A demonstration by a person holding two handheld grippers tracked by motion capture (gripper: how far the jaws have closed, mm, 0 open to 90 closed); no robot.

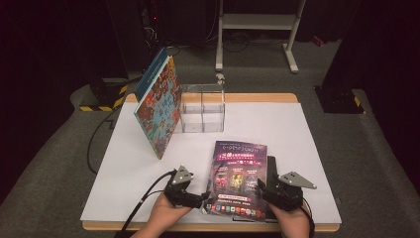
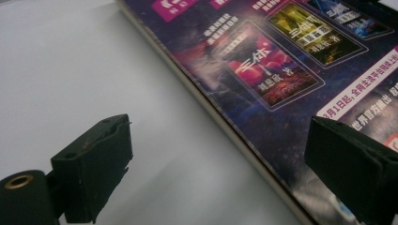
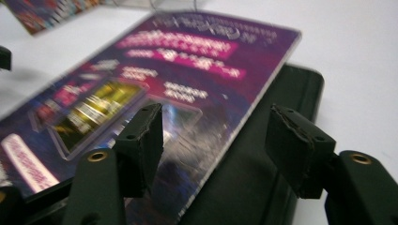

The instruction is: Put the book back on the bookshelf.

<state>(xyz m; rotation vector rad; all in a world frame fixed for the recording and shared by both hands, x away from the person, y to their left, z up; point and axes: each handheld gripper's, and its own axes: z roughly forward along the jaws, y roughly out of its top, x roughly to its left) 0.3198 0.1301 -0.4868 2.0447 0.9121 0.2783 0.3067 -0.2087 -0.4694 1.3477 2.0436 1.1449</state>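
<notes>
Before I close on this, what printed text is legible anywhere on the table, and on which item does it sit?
"三体" on the red cover picture printed on the flat purple glossy book.
"三体" again, less sharp, on the yellow cover picture beside it.
"月1日起,全网主流平台" partly readable on the white banner strip of that book.
Pink headline boxes on the purple book: blurred.
Patterned blue-and-orange book leaning on the clear plastic box: lettering too small.

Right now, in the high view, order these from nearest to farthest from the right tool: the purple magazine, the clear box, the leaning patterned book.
1. Purple magazine: flat, right beside the right tool.
2. Clear box: at the table's middle back.
3. Leaning patterned book: back left, propped against the box.
</notes>
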